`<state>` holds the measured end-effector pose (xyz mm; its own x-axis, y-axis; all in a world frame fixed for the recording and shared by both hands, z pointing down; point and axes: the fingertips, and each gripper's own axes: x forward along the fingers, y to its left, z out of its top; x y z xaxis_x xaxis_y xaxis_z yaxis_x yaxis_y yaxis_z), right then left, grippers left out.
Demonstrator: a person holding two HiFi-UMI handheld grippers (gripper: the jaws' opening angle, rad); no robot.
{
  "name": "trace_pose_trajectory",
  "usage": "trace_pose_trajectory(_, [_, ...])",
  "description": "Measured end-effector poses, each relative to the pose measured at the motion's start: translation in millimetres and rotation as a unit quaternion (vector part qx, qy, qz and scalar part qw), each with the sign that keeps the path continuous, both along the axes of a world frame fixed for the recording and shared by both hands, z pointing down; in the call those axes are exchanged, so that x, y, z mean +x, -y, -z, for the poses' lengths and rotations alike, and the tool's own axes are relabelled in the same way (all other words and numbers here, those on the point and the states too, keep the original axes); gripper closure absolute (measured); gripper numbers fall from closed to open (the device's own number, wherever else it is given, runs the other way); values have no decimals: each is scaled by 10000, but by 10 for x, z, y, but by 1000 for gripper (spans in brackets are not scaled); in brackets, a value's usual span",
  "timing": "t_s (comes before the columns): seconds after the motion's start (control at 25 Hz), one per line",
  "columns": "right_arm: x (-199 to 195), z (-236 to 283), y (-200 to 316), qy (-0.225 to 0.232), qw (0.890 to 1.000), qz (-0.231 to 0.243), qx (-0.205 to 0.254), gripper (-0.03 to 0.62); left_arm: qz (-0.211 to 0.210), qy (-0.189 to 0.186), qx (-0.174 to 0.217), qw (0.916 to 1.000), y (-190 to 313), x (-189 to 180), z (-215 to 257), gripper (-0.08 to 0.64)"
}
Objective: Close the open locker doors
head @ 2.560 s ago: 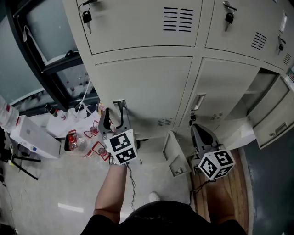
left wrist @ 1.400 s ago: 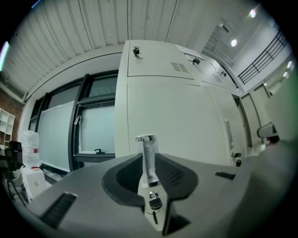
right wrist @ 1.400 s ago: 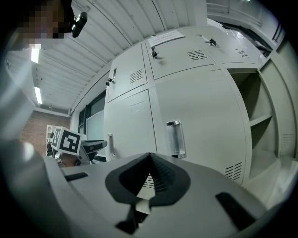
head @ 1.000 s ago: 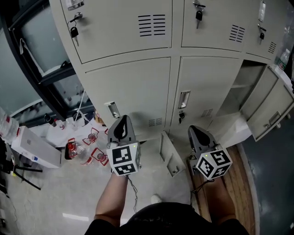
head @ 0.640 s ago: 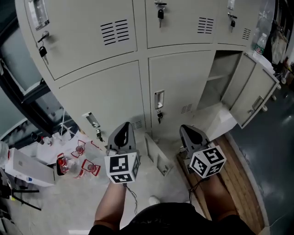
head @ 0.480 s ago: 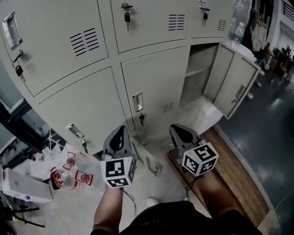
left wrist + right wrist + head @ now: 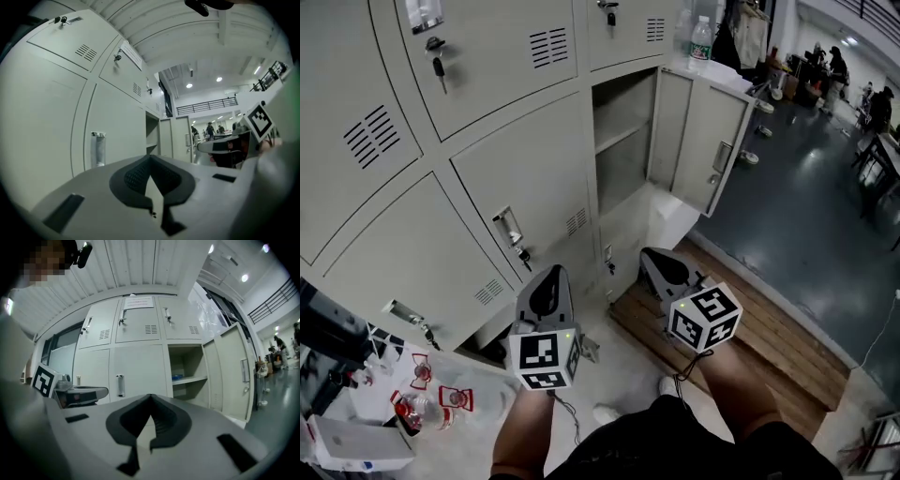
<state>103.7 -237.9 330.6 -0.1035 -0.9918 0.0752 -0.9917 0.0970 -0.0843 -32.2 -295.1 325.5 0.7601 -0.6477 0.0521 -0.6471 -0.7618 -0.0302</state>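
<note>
2 grippers are held out level and side by side in front of the grey locker bank (image 7: 487,141), neither touching it. The left gripper (image 7: 551,273) has its jaws pressed together with nothing between them. The right gripper (image 7: 650,255) is the same, pads meeting and empty. Each faces the lower row of lockers, and the 2 stay near each other but apart.

1 lower door (image 7: 705,141) stands swung out to the right on its hinges, well ahead of the right gripper and beyond its reach as it stands. The compartment (image 7: 622,141) behind that door is bare to the room, with a shelf (image 7: 188,379) across it. A small blue thing (image 7: 177,377) lies on that shelf; I cannot tell what it is.

The other doors in sight lie flush, and keys (image 7: 439,67) hang from a lock in the upper row. A wooden platform (image 7: 759,333) lies on the floor under the right gripper. Red-labelled bottles (image 7: 422,405) sit on the floor at the far left, near the foot of the lockers.
</note>
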Motion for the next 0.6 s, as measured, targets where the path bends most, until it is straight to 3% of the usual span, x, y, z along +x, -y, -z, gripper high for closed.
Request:
trace_pose_trajectory(0.32, [684,71,-278,98,9983,-565,127,592,-668,-9,-47,9978,-311,645,-17,557])
trace_pose_trajectory(0.6, [1171,76,-352,178,9973,-681,183,592,-845,15,-7,9964,-464,1096,3,556])
